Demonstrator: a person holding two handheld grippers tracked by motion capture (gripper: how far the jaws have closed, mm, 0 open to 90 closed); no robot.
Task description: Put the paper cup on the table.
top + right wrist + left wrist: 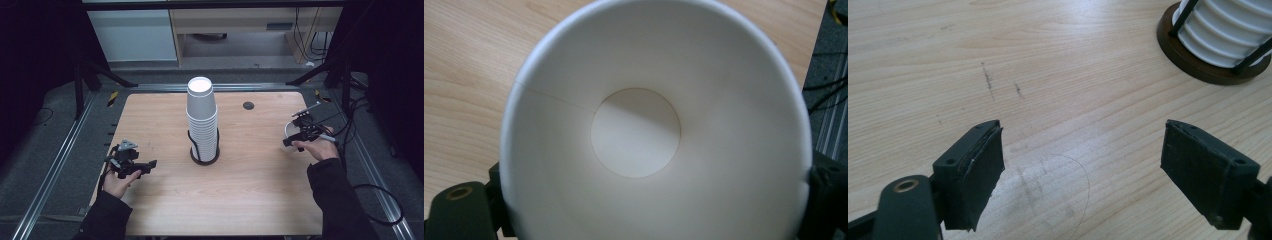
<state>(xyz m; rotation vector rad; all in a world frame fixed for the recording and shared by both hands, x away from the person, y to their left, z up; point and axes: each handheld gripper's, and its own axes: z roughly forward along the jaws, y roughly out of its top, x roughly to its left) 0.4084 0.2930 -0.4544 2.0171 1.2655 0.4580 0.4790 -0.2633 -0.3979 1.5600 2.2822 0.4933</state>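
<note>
White paper cup [704, 75], white cup stack [202, 120], pale wood-grain table [260, 195]

Light falls from above onto the table [250, 190], leaving the far and side surroundings nearly black. The high view is soft and grainy. Glare whitens the cup stack [202, 120] top; the paper cup [654, 125] looks slightly blurred, perhaps overexposed.

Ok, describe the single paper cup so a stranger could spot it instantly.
Start at the wooden table and go to its right edge, away from the tall cup stack in the centre. There the right hand-held gripper clamps one white paper cup. It is the lone cup, apart from the stack.
</note>
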